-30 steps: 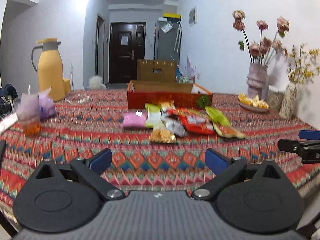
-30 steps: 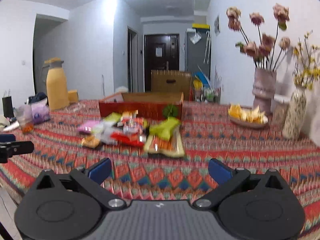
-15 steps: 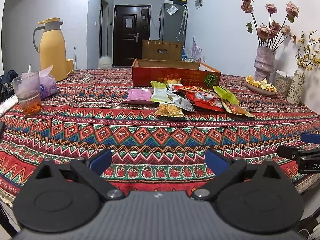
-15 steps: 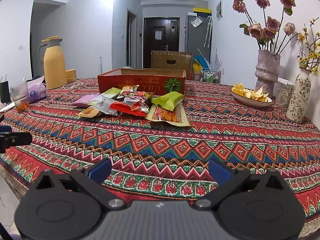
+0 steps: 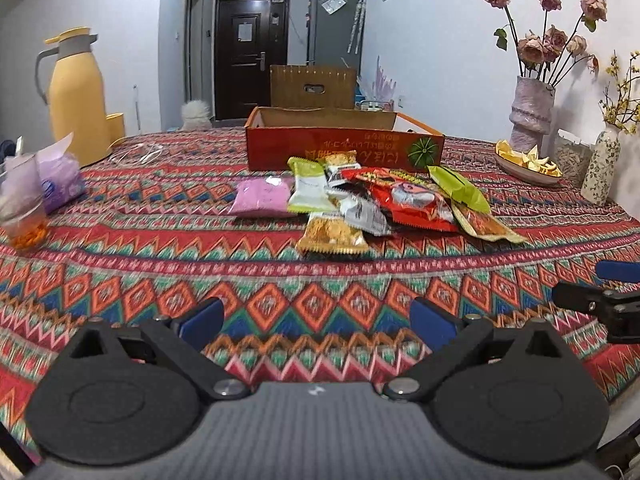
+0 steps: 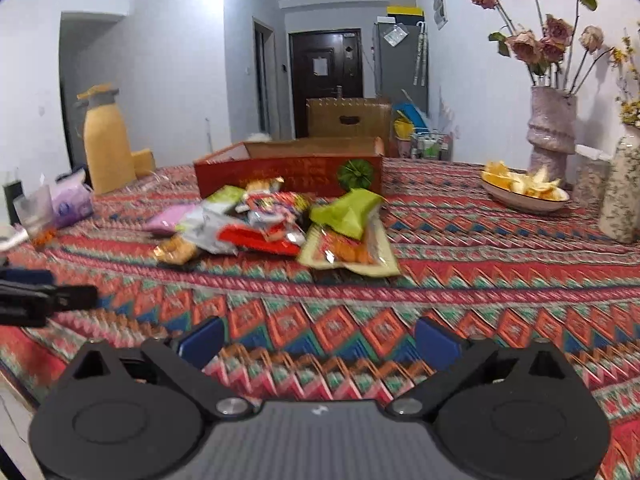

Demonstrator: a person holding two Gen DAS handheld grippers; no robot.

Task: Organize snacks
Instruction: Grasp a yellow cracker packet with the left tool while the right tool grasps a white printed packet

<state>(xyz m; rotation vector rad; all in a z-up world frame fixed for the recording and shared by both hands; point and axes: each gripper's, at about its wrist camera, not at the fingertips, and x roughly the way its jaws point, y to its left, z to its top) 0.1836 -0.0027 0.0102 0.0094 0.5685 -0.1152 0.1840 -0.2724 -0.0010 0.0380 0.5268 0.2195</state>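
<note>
A pile of snack packets (image 5: 372, 204) lies on the patterned tablecloth (image 5: 160, 264) in front of an open red cardboard box (image 5: 344, 148). The pile holds a pink packet (image 5: 262, 202), a yellow packet (image 5: 332, 236), a red bag (image 5: 412, 200) and green packets (image 5: 458, 188). The pile (image 6: 280, 220) and the box (image 6: 288, 176) also show in the right wrist view. My left gripper (image 5: 316, 320) is open and empty over the near part of the table. My right gripper (image 6: 316, 340) is open and empty, to the right of the left one.
A yellow thermos jug (image 5: 78, 92) and a glass cup (image 5: 22, 208) with a purple tissue pack (image 5: 60, 184) stand at the left. A bowl of peels (image 6: 524, 188), a flower vase (image 6: 550, 132) and a speckled vase (image 6: 622, 196) stand at the right.
Both grippers have moved forward over the table toward the snack pile, which looks larger and closer. Both stay open and empty.
</note>
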